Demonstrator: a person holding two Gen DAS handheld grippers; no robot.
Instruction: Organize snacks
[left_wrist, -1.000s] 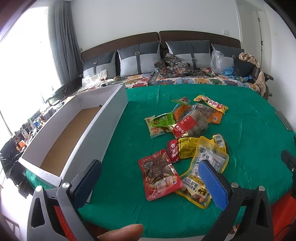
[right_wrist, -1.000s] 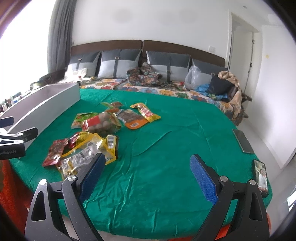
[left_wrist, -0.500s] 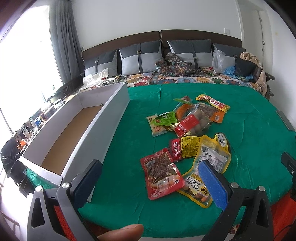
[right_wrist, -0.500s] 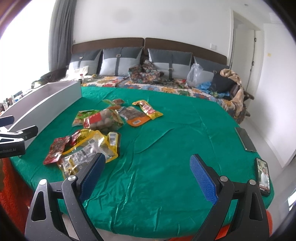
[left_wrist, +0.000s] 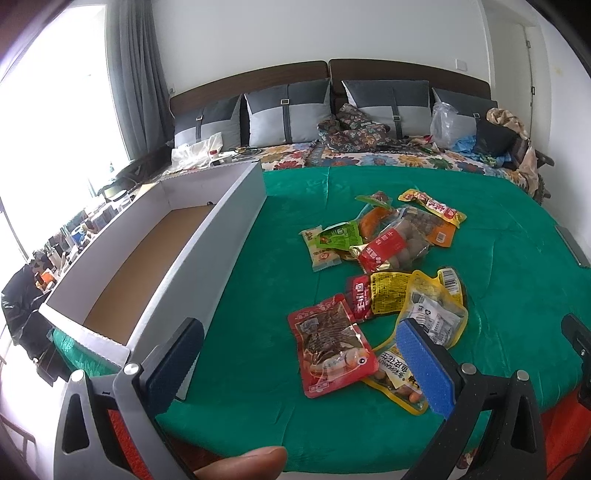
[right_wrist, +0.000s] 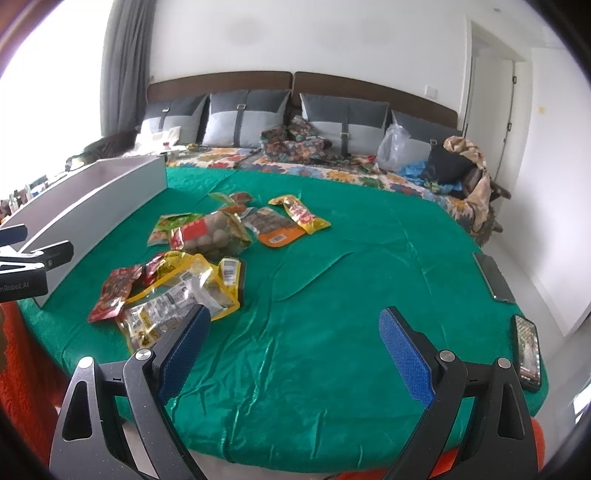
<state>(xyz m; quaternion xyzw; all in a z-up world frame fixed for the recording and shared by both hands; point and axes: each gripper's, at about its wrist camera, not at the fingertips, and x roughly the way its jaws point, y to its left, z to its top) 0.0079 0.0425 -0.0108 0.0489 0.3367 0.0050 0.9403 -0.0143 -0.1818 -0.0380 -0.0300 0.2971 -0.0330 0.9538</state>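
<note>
Several snack packets lie in a loose pile on a green cloth (left_wrist: 280, 258). Nearest is a red packet (left_wrist: 330, 345), also in the right wrist view (right_wrist: 114, 291). Beside it lies a yellow packet (left_wrist: 430, 314), which also shows in the right wrist view (right_wrist: 177, 299). Further back are a clear bag of brown balls (left_wrist: 395, 245) and a green packet (left_wrist: 338, 236). A long white cardboard box (left_wrist: 147, 254) with a brown floor stands open at the left. My left gripper (left_wrist: 299, 365) is open and empty above the near edge, by the red packet. My right gripper (right_wrist: 291, 350) is open and empty over bare cloth.
Two phones (right_wrist: 493, 273) (right_wrist: 528, 350) lie at the cloth's right edge. Behind the cloth are a floral bedspread (left_wrist: 369, 158), grey pillows (left_wrist: 288, 110) and a plastic bag (left_wrist: 448, 125). A thumb (left_wrist: 243, 461) shows at the bottom of the left wrist view.
Both grippers have shifted slightly forward and the snacks sit a little lower in view. Both stay open and empty. No packet has moved.
</note>
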